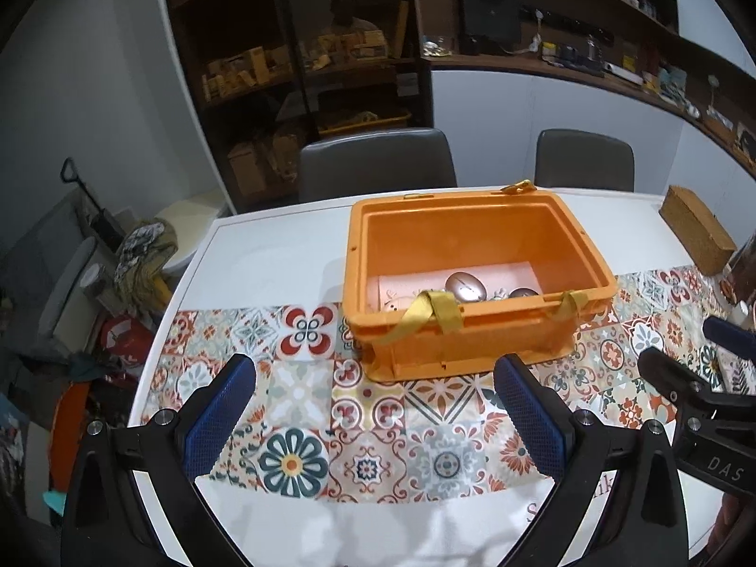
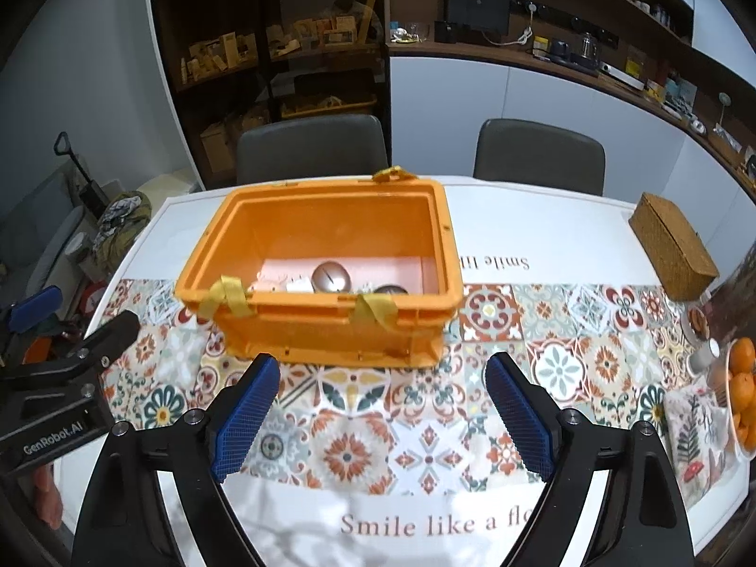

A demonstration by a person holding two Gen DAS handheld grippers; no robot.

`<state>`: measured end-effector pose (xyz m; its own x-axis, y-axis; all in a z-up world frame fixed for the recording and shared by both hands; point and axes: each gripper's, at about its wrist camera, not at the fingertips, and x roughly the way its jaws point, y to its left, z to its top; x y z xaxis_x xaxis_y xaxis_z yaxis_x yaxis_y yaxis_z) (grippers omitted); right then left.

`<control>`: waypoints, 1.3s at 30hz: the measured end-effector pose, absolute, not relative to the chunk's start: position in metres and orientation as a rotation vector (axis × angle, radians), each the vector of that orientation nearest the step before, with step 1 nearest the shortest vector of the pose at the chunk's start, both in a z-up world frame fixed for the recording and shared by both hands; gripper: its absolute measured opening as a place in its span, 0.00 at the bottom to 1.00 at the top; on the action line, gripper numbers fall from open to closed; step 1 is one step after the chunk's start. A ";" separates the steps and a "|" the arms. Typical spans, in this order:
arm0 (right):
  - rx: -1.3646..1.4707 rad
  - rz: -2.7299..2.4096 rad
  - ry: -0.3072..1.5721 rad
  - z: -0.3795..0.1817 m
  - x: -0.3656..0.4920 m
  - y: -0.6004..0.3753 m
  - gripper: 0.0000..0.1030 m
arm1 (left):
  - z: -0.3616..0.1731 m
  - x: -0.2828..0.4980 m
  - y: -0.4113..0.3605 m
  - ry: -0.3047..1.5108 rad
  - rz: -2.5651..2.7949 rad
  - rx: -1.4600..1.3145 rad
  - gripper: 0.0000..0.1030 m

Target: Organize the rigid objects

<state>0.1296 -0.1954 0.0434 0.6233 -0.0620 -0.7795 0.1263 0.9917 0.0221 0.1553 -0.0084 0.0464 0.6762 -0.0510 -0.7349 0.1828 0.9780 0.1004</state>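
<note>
Several small items already lie in our orange box (image 2: 326, 326), mid-bench near the front edge. Our left claw (image 1: 373, 420) and right claw (image 2: 378, 416) hang spread and empty; oranges (image 2: 742, 387) remain at the right edge.

An orange crate (image 2: 330, 326) with yellow straps (image 2: 227, 297) sits on a white tablecloth (image 2: 330, 425) patterned with multicoloured floral tiles.

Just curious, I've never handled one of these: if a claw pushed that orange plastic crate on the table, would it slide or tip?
The orange crate would probably slide, not tip: it looks low, wide and flat-bottomed. Its moulded walls look stiff. It likely weighs little, holding only a few small items, which may shift if shoved.
</note>
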 end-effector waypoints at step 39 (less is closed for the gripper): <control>0.017 -0.095 0.895 0.025 0.067 -0.183 0.88 | 0.016 0.097 0.004 0.918 -0.142 0.115 1.00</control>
